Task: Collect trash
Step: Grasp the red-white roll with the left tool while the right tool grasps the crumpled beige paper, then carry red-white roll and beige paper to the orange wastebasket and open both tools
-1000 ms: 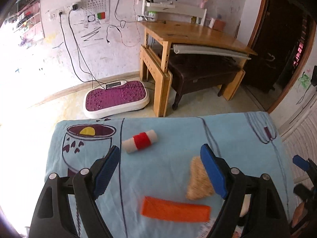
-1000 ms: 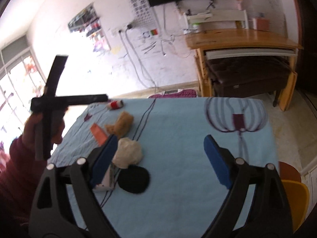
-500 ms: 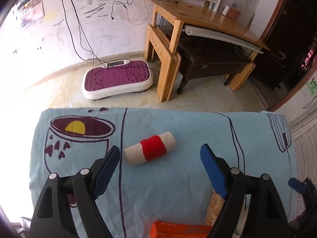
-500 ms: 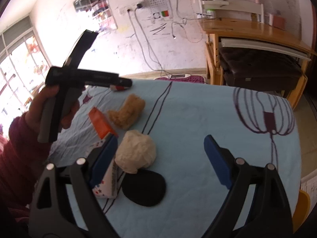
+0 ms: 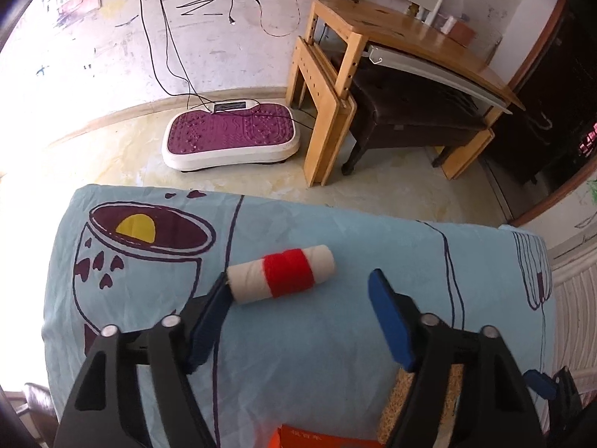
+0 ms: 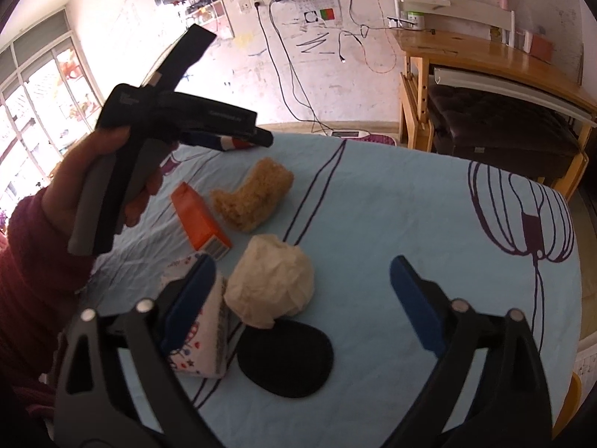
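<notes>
Left tongs [image 5: 298, 306] are spread wide and hanging low over the blue cloth of the worktop [image 5: 335, 354], lined up on the white roll with the red band [image 5: 281, 278]. The roll lies on its side near the far edge, its near end right against the left pad [image 5: 209, 321], the other pad [image 5: 388, 321] well clear of it, so it looks like a straddle being set up for a squeeze across the roll's length. Over on the other side, the right tongs [image 6: 302, 306] are just as wide and gripping nothing, parked above the main cluster: the crumpled paper ball [image 6: 270, 285] sits between the pads, the patterned carton [image 6: 203, 347] is tucked under the left one, and the flat black disc [image 6: 285, 358] lies just beside the ball. Further out, the orange box [image 6: 199, 222] and the tan fuzzy piece [image 6: 252, 194] lie side by side. No bin shows in either view, so where the trash goes I can't tell. My read: the roll gets picked first, with the right side waiting on the ball.
</notes>
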Available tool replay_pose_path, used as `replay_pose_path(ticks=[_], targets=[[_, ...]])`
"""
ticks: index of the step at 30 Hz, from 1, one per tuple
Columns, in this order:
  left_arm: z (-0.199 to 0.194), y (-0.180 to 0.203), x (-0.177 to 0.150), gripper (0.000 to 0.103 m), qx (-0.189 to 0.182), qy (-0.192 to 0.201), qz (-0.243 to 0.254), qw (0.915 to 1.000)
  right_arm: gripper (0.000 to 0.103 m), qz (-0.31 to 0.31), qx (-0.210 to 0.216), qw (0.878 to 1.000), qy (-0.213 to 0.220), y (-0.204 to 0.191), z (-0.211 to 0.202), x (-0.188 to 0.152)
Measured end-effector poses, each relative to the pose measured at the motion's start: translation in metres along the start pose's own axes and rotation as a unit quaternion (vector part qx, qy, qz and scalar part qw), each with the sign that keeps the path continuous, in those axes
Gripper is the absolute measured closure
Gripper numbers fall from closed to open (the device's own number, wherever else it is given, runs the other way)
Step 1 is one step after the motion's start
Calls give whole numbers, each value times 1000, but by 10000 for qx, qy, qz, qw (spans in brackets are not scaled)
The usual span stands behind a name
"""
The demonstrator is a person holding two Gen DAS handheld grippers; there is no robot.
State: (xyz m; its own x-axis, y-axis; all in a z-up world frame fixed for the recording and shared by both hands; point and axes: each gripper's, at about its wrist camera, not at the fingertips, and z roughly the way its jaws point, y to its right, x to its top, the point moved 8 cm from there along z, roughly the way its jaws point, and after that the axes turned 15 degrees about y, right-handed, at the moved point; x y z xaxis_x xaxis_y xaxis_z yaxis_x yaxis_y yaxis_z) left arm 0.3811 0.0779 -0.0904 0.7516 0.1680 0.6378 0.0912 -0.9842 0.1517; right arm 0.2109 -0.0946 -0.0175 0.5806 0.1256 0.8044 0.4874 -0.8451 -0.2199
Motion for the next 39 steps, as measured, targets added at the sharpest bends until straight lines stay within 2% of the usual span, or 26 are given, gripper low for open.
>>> replay_pose_path(ticks=[3,6,13,20,24,30,36,39], targets=[[1,-1,2,44,1,-20,0,10000,12,-20,3,10000,-29,-1,1,-2],[1,-1,3,53,82,28,85,9999,12,-24,0,10000,-51,0,2,-3],[-5,-2,1,54,-3,110,-22,9999,12,-83,0,9999,-105,-2,7,-5],[-31,3,-3,54,-198,344,29,9992,12,-100,-19,9996,-249,-7,20,-5],[-47,6,-8,54,-304,460,74,9985,31,-52,-104,9992,-370,-3,28,-7],[-66,12,-16,54,-477,576,127,9971,52,-119,178,9988,-441,-16,32,-11],[-87,14,-24,54,-518,682,165,9962,53,-144,106,9995,-266,-15,26,-10],[-100,16,-26,54,-528,767,177,9955,53,-21,96,9999,-30,-11,14,-1]])
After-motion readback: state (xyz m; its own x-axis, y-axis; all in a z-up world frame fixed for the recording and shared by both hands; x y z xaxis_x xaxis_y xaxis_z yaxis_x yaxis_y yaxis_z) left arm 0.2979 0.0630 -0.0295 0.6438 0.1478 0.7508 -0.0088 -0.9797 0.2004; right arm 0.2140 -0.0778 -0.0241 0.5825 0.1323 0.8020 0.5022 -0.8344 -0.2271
